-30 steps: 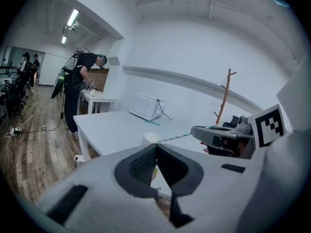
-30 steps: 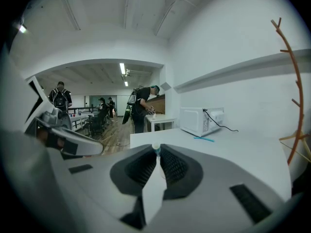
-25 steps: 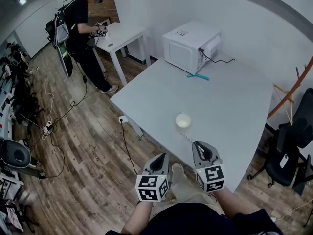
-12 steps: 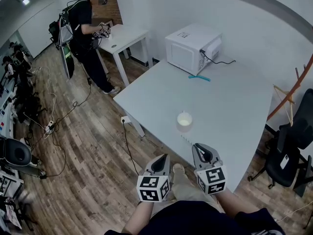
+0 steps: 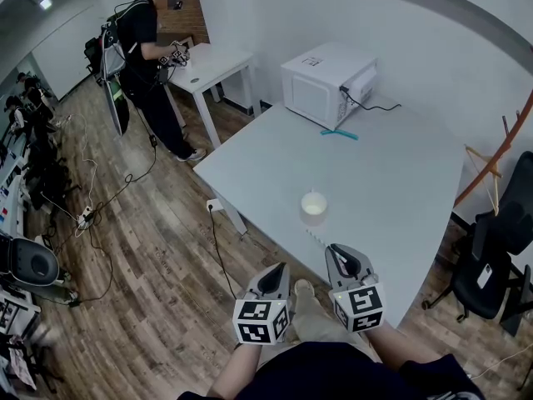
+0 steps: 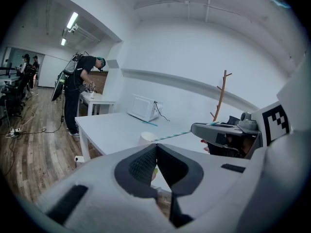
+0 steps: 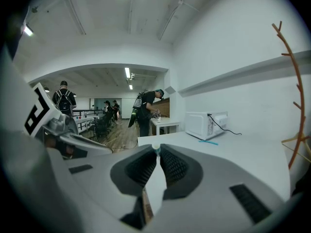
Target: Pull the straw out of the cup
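Note:
A white cup (image 5: 313, 207) stands upright on the white table (image 5: 391, 182), near its front edge. A white-and-teal striped straw (image 5: 318, 240) is out of the cup and lies almost level above the table, its free end pointing at the cup's base. My right gripper (image 5: 335, 251) is shut on the straw's near end. In the right gripper view the straw tip (image 7: 155, 150) shows between the closed jaws. In the left gripper view the straw (image 6: 172, 136) runs from the cup (image 6: 145, 138) to the right gripper (image 6: 214, 127). My left gripper (image 5: 277, 270) hangs off the table's edge, shut and holding nothing.
A white microwave (image 5: 326, 82) sits at the table's far corner with a teal item (image 5: 336, 131) in front of it. A person (image 5: 137, 48) stands at a second table (image 5: 212, 61). A black chair (image 5: 495, 252) and a wooden stand (image 5: 500, 152) are at right.
My right gripper has drawn back a little toward me with the straw, so its free end is farther from the cup. The left gripper has barely moved.

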A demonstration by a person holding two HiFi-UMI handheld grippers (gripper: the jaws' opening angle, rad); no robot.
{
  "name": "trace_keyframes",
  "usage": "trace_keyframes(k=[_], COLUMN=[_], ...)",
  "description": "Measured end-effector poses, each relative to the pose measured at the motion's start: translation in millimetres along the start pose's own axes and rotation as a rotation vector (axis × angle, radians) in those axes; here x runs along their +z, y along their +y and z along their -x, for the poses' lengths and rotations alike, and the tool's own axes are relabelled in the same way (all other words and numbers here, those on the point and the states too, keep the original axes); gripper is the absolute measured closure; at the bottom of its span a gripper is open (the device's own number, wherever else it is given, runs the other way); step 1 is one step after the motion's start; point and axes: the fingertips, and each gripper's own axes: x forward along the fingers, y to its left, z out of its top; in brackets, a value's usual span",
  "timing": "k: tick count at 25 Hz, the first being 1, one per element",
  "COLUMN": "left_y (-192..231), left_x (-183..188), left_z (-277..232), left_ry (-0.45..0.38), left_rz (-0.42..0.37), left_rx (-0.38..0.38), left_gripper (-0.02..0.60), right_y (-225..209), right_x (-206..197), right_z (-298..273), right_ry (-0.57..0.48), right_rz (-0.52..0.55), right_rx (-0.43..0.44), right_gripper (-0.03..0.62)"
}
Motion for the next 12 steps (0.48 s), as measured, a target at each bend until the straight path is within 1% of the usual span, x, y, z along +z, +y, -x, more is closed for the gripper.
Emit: trace_keyframes(k=[12], left_y=[-3.0], left_x=[3.3], left_z=[3.5], left_ry=[-0.007], left_rz=[-0.004], left_rx=[-0.003], left_gripper=[0.563], right_y=[2.0], right_x=[6.9], right_z=[3.4], right_ry=[-0.014], right_rz=[0.000], right_rx=[-0.003], right_gripper=[0.553])
